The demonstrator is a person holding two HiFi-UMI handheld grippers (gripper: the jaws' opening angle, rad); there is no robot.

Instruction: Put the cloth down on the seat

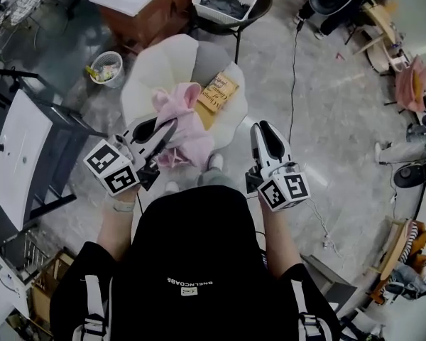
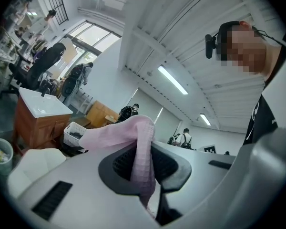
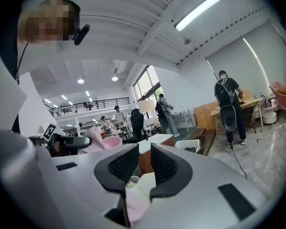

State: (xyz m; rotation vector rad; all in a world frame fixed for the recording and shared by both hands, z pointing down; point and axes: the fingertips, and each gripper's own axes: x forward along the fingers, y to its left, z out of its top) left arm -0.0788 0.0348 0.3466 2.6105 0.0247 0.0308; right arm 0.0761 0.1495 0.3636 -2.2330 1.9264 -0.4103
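Concrete floor (image 1: 326,98): a bin (image 1: 119,62) upper left holds litter (image 1: 104,70); a white basket (image 1: 199,3) top centre holds dark items (image 1: 225,6). Pink cloth (image 1: 188,137) is clamped in the left gripper (image 1: 165,129); the right gripper (image 1: 265,129) is parted, empty.

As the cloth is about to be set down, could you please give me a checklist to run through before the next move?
1. Cloth gripped by left gripper: ok, jaws shut on it.
2. Cloth over the seat: ok in the head view.
3. Cloth already resting on seat: cannot tell.
4. Seat free: not ok, a yellow book lies on it.
5. Right gripper clear of cloth: ok, open, empty.
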